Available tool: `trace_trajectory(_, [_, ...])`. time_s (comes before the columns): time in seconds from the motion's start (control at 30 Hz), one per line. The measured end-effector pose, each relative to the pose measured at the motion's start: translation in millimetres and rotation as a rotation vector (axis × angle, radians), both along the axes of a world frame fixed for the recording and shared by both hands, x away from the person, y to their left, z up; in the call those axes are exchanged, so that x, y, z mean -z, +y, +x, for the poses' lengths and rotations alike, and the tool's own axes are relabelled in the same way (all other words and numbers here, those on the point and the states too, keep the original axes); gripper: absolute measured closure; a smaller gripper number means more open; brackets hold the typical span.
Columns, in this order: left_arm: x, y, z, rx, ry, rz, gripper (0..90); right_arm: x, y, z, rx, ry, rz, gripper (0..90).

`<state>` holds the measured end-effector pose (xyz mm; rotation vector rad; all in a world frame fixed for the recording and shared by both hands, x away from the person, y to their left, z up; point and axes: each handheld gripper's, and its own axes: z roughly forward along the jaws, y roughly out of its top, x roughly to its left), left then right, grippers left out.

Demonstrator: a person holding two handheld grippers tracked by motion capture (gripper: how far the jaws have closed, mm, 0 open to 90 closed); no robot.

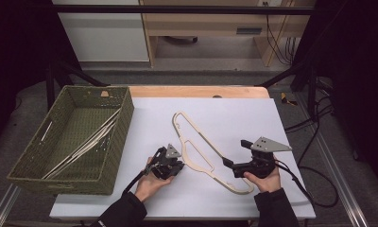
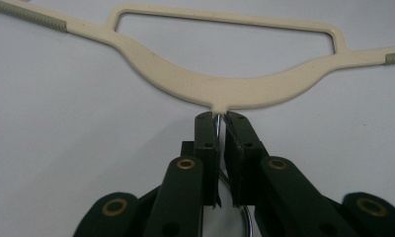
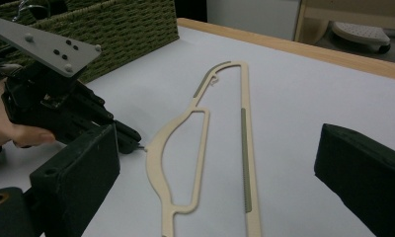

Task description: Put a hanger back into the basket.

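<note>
- White tabletop (image 1: 253,118) carries the work; bare wooden edge at its far side, grey floor and pale cabinets beyond.
- Cream plastic clothes hanger (image 1: 196,146) lies flat near the middle of the tabletop, its long bar running from far-left to near-right in the high view. All places below are given from this hanger.
- Hanger's thin metal hook (image 2: 218,122) comes out of the middle of the curved shoulder, on the side facing the left gripper.
- Left gripper (image 1: 177,160) sits just left of the hanger, held in the person's left hand (image 1: 151,182). Left gripper view: the jaws stand nearly together, clamped on the hook wire right at the hanger's neck; the wire runs down between the pads.
- Right gripper (image 1: 227,163) sits at the hanger's near-right part, held in the right hand (image 1: 266,178); its tip is over or just beside the long bar. Right gripper view: the two black jaws stand wide apart with the hanger lying on the table between and beyond them, neither pad pressing on it.
- Green woven basket (image 1: 59,142) stands well left of the hanger at the table's left edge; more pale hangers (image 1: 85,144) lie inside it.
- Grey three-cornered plates top both grippers; cables trail back from the right one toward the table's right side.
</note>
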<state>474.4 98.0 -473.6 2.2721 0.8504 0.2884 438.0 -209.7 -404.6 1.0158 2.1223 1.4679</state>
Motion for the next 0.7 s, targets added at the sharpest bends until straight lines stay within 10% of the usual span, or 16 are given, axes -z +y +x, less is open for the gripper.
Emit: trace_trajectory(0.7, [-10.8, -0.6, 0.2, 0.055, -0.006, 0.040, 88.6, 9.0, 24.5, 5.3, -0.068, 0.026, -0.025, 5.4])
